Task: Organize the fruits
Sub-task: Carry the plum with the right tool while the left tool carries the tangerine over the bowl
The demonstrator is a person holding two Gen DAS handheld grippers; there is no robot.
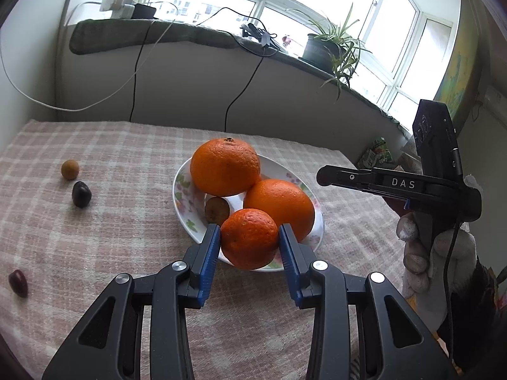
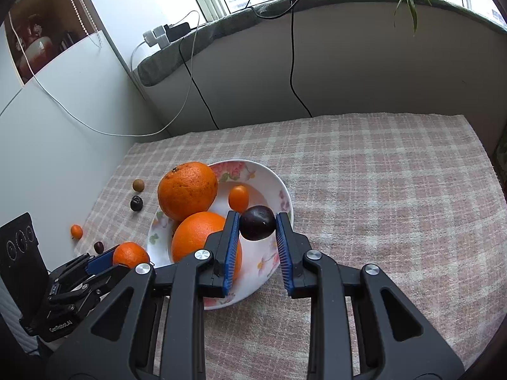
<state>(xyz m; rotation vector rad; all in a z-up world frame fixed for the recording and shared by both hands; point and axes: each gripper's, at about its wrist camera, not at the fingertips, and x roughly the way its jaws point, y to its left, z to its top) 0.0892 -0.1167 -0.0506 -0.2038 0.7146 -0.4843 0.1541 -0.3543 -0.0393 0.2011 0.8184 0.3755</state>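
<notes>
A white floral plate (image 1: 185, 209) (image 2: 279, 186) on the checked cloth holds two large oranges (image 1: 225, 166) (image 2: 187, 190), a small brown fruit (image 1: 217, 210) and a small orange kumquat (image 2: 238, 197). My left gripper (image 1: 249, 237) is shut on a small mandarin (image 1: 249, 237) (image 2: 130, 254) at the plate's near rim. My right gripper (image 2: 257, 223) is shut on a dark plum (image 2: 257, 222) over the plate's right side. Its body shows in the left wrist view (image 1: 396, 183).
Loose on the cloth left of the plate lie a tan round fruit (image 1: 70, 169) (image 2: 138, 185), a dark fruit (image 1: 81, 193) (image 2: 136, 203), a dark red fruit (image 1: 18, 282) (image 2: 98, 246) and a small kumquat (image 2: 76, 231). A sill with cables and a plant (image 1: 329, 44) runs behind.
</notes>
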